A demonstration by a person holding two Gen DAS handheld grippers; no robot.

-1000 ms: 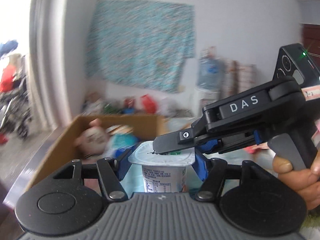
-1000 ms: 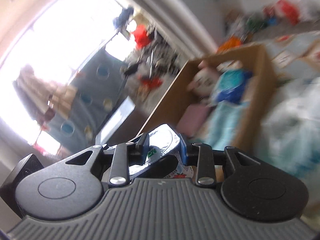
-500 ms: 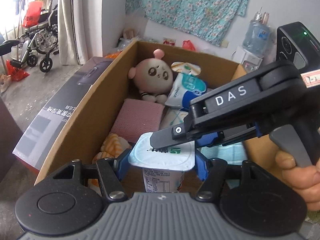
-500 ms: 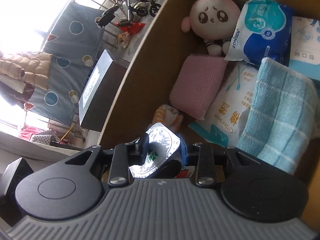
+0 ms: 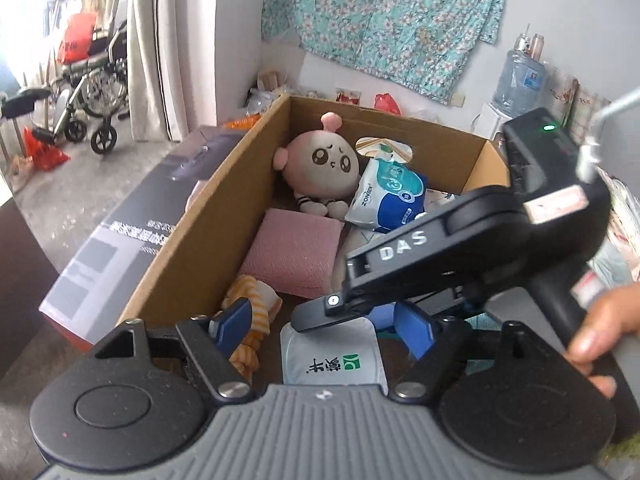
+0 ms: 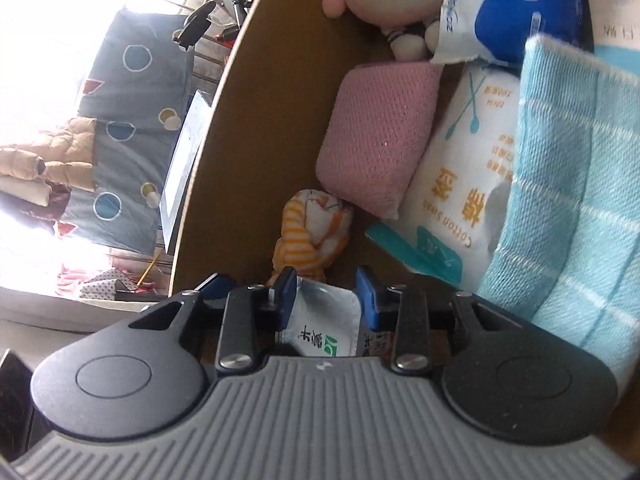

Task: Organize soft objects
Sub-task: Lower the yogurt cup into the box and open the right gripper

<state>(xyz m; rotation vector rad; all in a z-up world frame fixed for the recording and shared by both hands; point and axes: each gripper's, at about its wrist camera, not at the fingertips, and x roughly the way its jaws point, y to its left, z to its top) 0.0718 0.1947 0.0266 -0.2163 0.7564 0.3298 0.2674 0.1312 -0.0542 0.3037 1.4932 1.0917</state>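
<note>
Your left claw (image 5: 322,330) is opening right now, its blue pads well apart and clear of the yogurt cup (image 5: 334,356) that sits low between them, foil lid up, green logo showing. Your right claw (image 6: 326,300) is narrow and pinching that same cup (image 6: 324,330) by the edge of its foil lid; in the left wrist view you can see its black finger lying across the top of the lid, and your right hand (image 5: 596,332) wrapped on the handle at the far right.

Both claws sit down inside the cardboard box (image 5: 192,236), at its near end. Just beyond the cup, an orange-striped rolled cloth (image 6: 310,228) rests on the box floor near the left wall. Past it lies the pink knitted pad (image 5: 296,252), touching a white pack of cotton swabs (image 6: 464,184) on its right. A light blue checked towel (image 6: 568,184) covers the right side of that pack.

Farther back, the pink plush doll (image 5: 318,164) sits against the left wall, with the blue and white tissue pack (image 5: 388,196) leaning beside it.

Outside the box, a dark printed carton (image 5: 132,236) lies along its left side. Beyond that stand a wheelchair (image 5: 88,92) by the curtain, a floral cloth (image 5: 384,12) on the wall, and a water bottle (image 5: 520,80).
</note>
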